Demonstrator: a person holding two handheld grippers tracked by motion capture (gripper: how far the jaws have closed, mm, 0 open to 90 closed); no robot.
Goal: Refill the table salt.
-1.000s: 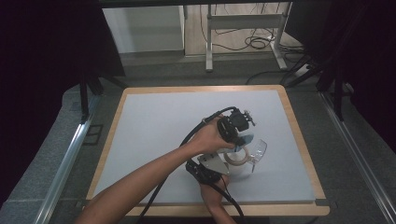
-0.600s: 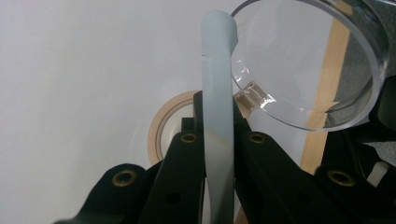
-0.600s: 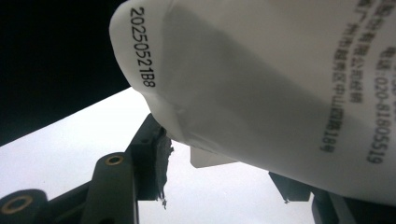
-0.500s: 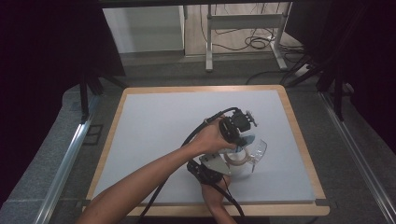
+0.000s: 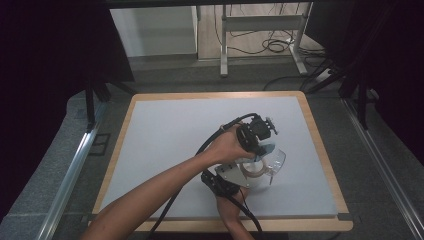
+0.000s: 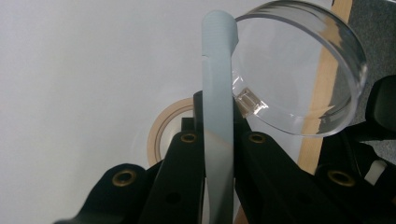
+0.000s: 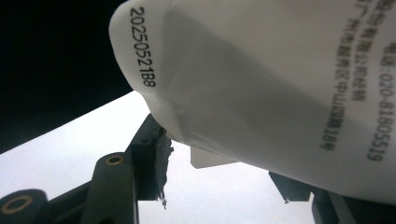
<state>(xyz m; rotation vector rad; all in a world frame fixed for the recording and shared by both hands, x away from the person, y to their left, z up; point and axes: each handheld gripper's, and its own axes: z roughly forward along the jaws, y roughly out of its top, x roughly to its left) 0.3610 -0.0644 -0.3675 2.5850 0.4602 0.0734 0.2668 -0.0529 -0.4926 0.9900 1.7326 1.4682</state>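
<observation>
the clear dish (image 5: 270, 162) sits toward the near right of the white board (image 5: 165, 145), tipped up on edge, probably so that something can be worked into or out of it. the left gripper (image 5: 260, 145) reaches across from the left and has its jaws clamped tight on a thin pale blue strip (image 6: 218, 116), whose top end lies against the dish's rim in the left gripper view; held upright like that, it likely serves as a scraper or spatula. the right gripper (image 5: 235, 175) comes in from the near edge, jaws part-way closed around a white printed pouch (image 7: 280, 79), seemingly holding it steady by the dish. a roll of tape (image 6: 163, 128) lies flat beneath. the board has a wooden frame (image 5: 320, 145) and rests on grey carpet (image 5: 380, 150); behind it stand a desk's legs (image 5: 224, 45) and loose cables (image 5: 270, 45).
</observation>
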